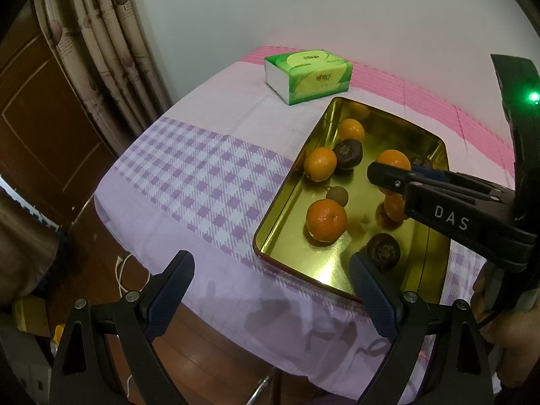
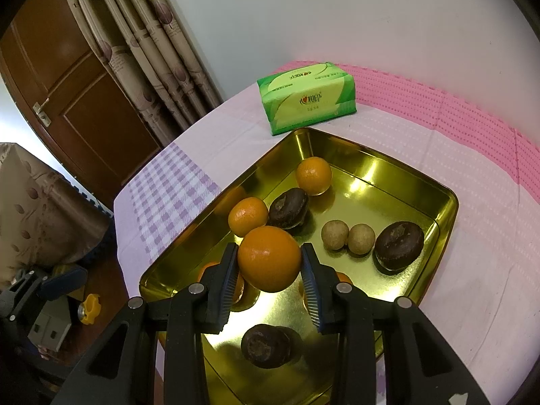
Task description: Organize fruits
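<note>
A gold metal tray (image 2: 449,202) sits on a table covered with a pink and purple checked cloth (image 1: 189,175). The right gripper (image 2: 268,261) holds an orange (image 2: 269,258) clamped between its two fingers, raised above the near left part of the tray. In the tray lie more oranges, three dark brown round fruits and two small tan fruits (image 2: 347,236) side by side right of centre. The left gripper (image 1: 270,276) hovers at the table's near edge, fingers wide apart and holding nothing. A green tissue pack (image 2: 305,96) lies just beyond the tray's far end
</note>
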`<state>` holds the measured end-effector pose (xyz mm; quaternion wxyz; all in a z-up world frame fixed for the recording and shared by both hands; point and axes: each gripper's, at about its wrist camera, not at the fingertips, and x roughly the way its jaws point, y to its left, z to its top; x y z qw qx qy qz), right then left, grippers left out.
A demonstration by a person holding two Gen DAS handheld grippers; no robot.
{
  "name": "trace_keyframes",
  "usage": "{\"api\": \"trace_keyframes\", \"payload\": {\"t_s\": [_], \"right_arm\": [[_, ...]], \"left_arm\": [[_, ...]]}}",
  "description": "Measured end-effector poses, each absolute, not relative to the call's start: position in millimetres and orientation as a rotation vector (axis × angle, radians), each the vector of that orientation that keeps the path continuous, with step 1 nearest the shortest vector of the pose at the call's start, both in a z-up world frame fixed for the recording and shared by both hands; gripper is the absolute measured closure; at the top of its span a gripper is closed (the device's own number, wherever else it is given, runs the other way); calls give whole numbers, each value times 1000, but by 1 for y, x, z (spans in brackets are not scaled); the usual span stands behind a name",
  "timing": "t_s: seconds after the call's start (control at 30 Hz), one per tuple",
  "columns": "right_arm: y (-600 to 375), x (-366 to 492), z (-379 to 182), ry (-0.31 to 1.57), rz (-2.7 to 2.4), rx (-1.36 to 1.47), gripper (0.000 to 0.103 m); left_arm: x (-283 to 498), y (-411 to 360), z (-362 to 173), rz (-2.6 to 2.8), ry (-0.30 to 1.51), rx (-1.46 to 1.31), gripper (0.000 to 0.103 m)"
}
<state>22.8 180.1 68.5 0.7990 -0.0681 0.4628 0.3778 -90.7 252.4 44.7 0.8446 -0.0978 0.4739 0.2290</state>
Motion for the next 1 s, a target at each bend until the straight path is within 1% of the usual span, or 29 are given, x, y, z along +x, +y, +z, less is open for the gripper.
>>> {"api": "trace_keyframes", "payload": {"t_s": [0.33, 0.37, 0.43, 0.47, 0.5, 0.63, 0.7, 0.83, 0.9, 1.0], "right_arm": [[176, 16, 98, 905, 802, -141, 67], [175, 12, 103, 883, 797, -145, 63], [171, 4, 113, 842, 778, -159, 50], [168, -2, 118, 819, 764, -166, 37], [165, -7, 123, 793, 749, -172, 28], [151, -30, 140, 704, 693, -195, 18], [143, -40, 148, 670, 676, -190, 12], [129, -63, 164, 587, 613, -215, 7], [123, -75, 170, 548, 589, -221, 3], [113, -92, 180, 493, 565, -226, 1]], "left_arm": [[-91, 252, 45, 475, 996, -209, 10], [-91, 252, 46, 476, 993, -207, 10], [-91, 252, 48, 477, 985, -203, 10], [-91, 252, 50, 475, 981, -202, 10], [-93, 253, 51, 473, 972, -207, 10], [-96, 253, 58, 477, 940, -208, 10], [-98, 253, 63, 478, 918, -207, 10], [-103, 250, 74, 479, 865, -192, 10], [-105, 248, 79, 493, 841, -174, 10], [-112, 245, 89, 503, 792, -163, 10]]}}
